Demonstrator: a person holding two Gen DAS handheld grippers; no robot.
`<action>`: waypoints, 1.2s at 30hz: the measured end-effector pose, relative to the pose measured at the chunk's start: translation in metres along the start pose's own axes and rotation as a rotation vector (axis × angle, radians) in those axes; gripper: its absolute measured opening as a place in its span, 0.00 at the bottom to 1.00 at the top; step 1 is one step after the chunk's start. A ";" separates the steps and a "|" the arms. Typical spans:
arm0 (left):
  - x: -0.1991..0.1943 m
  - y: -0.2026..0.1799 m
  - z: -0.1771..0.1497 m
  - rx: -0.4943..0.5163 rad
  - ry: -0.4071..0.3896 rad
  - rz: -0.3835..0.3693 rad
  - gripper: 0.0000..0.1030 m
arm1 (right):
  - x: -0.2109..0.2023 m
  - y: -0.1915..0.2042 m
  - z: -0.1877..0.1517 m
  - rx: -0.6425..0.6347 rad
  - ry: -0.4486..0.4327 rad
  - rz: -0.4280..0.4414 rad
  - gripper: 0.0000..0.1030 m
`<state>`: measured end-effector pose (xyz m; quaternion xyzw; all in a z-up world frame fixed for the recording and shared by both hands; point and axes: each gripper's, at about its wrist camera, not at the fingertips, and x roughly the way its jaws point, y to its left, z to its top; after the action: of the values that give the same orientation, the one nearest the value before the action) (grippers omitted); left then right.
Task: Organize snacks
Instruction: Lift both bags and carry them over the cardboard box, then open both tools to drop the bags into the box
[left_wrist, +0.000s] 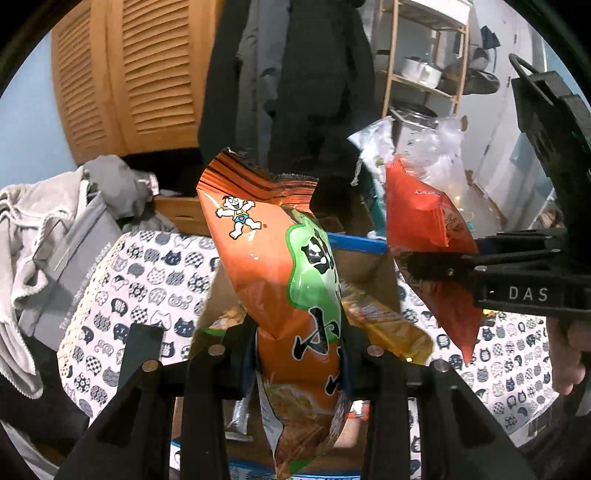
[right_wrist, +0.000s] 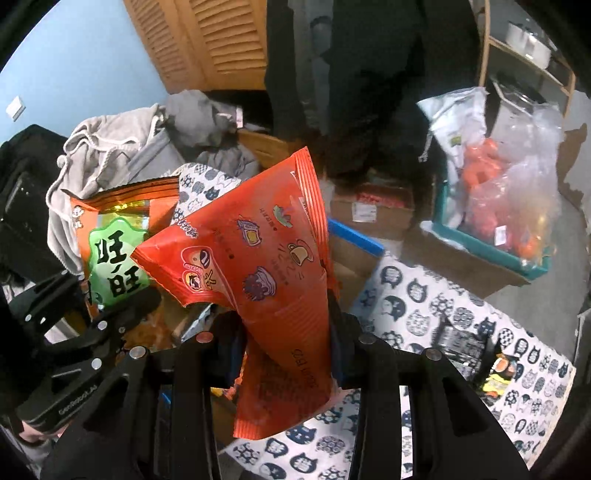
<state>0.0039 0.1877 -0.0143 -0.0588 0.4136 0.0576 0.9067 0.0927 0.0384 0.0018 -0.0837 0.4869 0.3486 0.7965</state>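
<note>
On my left wrist feed, the left gripper (left_wrist: 299, 354) has its jaws clamped on an orange snack bag (left_wrist: 280, 258) with a green label and a cartoon boy, held upright above an open cardboard box (left_wrist: 373, 266) that has more snack packets in it. The box sits on a cat-print cloth (left_wrist: 147, 280). On my right wrist feed, the right gripper (right_wrist: 286, 343) has its jaws clamped on the lower part of a red snack bag (right_wrist: 258, 258), lifted over the same cloth. The two bags hang side by side, near each other, and each gripper shows in the other's view. A teal bin (right_wrist: 491, 243) holding plastic-wrapped items sits beyond the cloth.
</note>
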 end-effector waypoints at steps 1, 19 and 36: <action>0.002 0.003 -0.001 -0.008 0.006 0.002 0.35 | 0.004 0.002 0.002 0.000 0.007 0.003 0.34; 0.012 0.020 -0.006 -0.034 0.029 0.058 0.55 | 0.037 0.021 0.008 0.002 0.071 0.054 0.51; 0.006 -0.011 0.004 -0.001 0.001 0.041 0.73 | 0.006 -0.019 -0.005 0.067 0.025 -0.027 0.63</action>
<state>0.0125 0.1777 -0.0161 -0.0507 0.4152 0.0763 0.9051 0.1035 0.0249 -0.0099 -0.0679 0.5072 0.3200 0.7974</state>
